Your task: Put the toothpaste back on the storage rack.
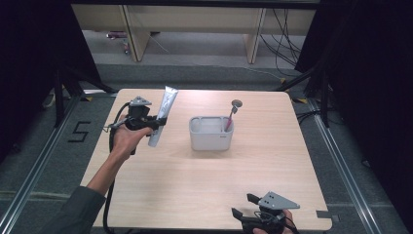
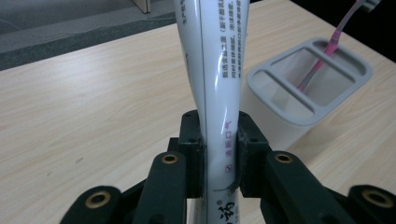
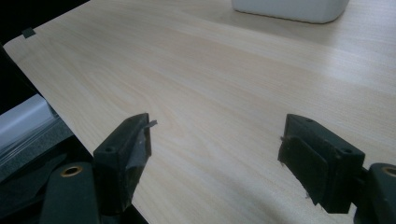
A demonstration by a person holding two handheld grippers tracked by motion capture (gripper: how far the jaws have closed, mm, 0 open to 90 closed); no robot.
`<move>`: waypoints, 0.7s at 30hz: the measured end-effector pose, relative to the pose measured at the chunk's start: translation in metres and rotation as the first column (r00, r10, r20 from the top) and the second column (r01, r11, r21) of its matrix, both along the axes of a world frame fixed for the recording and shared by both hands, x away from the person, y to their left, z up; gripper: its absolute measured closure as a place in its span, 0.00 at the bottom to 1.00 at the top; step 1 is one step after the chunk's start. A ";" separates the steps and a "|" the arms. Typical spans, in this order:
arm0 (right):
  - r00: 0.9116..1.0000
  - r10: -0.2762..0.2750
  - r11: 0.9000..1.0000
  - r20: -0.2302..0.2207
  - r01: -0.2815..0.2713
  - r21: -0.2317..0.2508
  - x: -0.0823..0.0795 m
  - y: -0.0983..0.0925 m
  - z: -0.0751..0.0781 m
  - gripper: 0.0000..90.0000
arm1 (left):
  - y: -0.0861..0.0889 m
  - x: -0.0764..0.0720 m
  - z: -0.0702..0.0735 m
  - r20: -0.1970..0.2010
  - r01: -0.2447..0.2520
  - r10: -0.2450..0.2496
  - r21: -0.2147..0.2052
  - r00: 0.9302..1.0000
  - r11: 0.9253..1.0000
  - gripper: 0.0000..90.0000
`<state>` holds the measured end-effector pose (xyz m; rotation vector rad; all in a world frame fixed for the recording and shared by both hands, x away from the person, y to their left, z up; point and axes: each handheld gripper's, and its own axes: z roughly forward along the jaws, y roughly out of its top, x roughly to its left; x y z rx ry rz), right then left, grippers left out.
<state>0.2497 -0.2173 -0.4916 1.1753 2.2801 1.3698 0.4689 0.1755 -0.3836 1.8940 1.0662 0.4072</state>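
White toothpaste tube [image 1: 162,116] clamped in our left gripper [image 1: 157,123], hanging left of the grey holder [image 1: 210,133]. We keep it upright, aiming for an empty slot beside the pink toothbrush [image 1: 231,117]; right gripper [image 1: 247,207] idles open.

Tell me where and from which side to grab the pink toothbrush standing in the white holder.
Grip the bare upper handle of the toothbrush, just below the head, coming down from above. It leans out of the holder at its right end, so only that part stands free; the walls block the lower handle.
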 end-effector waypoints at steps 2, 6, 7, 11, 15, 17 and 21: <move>1.000 0.004 1.000 0.003 -0.004 -0.002 0.000 0.000 0.000 0.28 | -0.003 0.000 0.004 0.008 0.001 -0.001 -0.002 1.000 1.000 0.84; 1.000 0.001 1.000 0.002 -0.001 -0.001 -0.001 0.001 0.000 0.28 | -0.013 0.001 0.008 0.026 -0.002 0.003 -0.041 1.000 0.999 0.84; 1.000 0.010 1.000 0.011 -0.010 -0.002 0.001 0.001 0.000 0.28 | -0.016 0.000 0.010 0.039 -0.005 0.006 -0.025 0.999 1.000 0.84; 1.000 0.010 1.000 0.002 -0.010 -0.010 0.000 0.001 0.000 0.28 | -0.030 0.001 0.016 0.059 0.009 -0.008 -0.018 0.998 1.000 0.84; 1.000 0.012 1.000 0.007 -0.012 -0.011 0.001 0.001 0.000 0.28 | -0.041 0.002 0.021 0.072 0.021 -0.019 -0.036 0.997 0.999 0.84; 1.000 0.009 1.000 0.005 -0.009 -0.011 0.000 0.001 0.000 0.28 | -0.047 0.003 0.024 0.083 0.019 -0.015 -0.040 0.996 0.999 0.84; 1.000 0.012 1.000 0.010 -0.012 -0.016 0.000 0.001 0.000 0.28 | -0.057 0.004 0.029 0.090 0.026 -0.021 -0.053 0.996 0.998 0.84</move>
